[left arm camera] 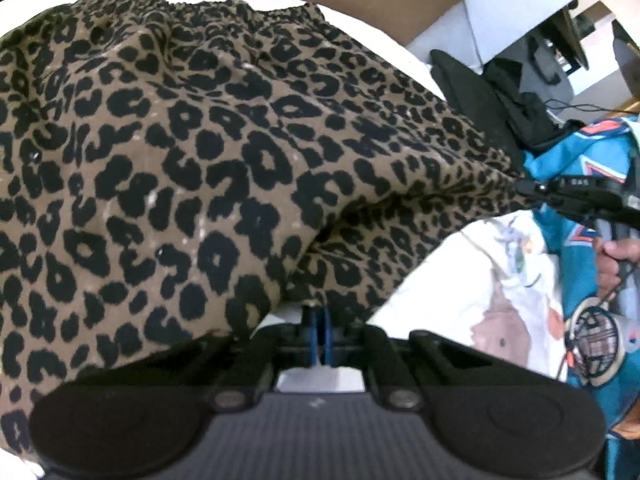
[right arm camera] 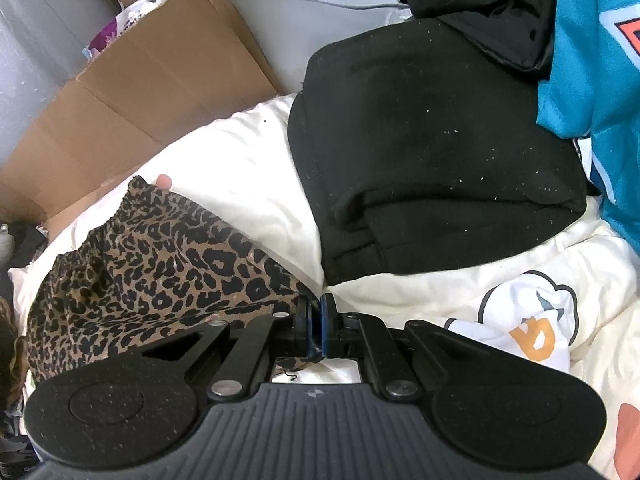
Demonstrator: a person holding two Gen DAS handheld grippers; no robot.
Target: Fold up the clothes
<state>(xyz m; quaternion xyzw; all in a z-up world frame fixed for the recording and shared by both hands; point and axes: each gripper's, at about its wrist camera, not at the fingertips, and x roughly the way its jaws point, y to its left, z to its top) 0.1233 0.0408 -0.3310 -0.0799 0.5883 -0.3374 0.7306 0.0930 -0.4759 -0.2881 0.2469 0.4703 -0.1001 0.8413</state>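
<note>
Leopard-print garment, thin and crinkled with a gathered elastic edge, draped over the cream bed. Pinched by left gripper and right gripper, jaws closed on fabric corners.

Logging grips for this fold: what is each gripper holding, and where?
Both grippers, left and right, are shut on the leopard-print garment, each pinching a bit of its edge; which edge cannot be told.
</note>
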